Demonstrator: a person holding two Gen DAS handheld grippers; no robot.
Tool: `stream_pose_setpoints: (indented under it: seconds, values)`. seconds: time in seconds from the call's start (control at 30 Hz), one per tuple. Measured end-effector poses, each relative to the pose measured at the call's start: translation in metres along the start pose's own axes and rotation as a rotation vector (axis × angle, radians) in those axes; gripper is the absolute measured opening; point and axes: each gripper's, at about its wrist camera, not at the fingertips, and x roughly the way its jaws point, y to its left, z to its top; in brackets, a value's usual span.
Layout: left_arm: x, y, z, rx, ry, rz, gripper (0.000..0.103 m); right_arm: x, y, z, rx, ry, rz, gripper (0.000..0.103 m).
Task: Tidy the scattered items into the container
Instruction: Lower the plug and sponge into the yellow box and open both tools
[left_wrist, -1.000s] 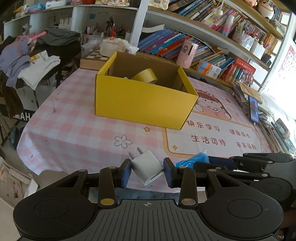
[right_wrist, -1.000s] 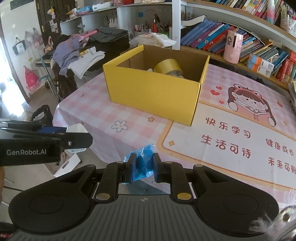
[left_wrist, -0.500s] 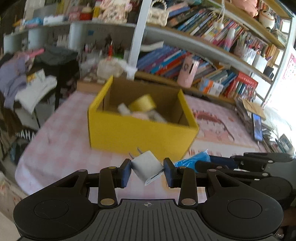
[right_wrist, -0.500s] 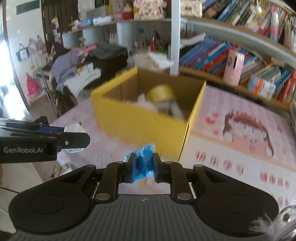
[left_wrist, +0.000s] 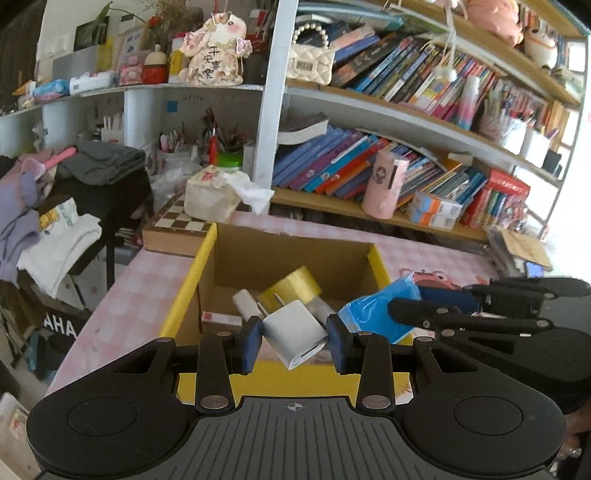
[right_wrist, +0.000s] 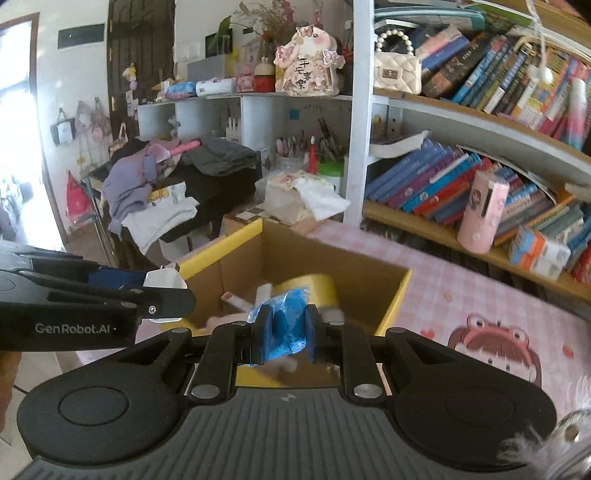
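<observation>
Yellow box (left_wrist: 192, 280) lies below both tilted tools, gripping charger (left_wrist: 293, 332) and blue packet (right_wrist: 286, 325).

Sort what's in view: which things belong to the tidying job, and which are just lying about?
Job: white charger plug in left gripper; blue packet in right gripper; yellow box; tape roll inside.
Lying about: chessboard, pink cup, books, clothes.

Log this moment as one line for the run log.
left hand-held gripper: shut on charger | right hand-held gripper: shut on blue packet | both over yellow box | tape roll inside
</observation>
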Motion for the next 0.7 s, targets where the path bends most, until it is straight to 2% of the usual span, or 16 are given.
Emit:
stream_pose_setpoints:
  seconds: [0.4, 0.7]
  values:
    - [0.097, 0.010, 0.036, 0.008, 0.144, 0.040, 0.036, 0.097, -0.021, 0.007, -0.157, 0.187, 0.038, 0.017]
    - [0.158, 0.017, 0.035, -0.054, 0.289, 0.062, 0.036, 0.133, -0.029, 0.002, -0.234, 0.274, 0.064, 0.018]
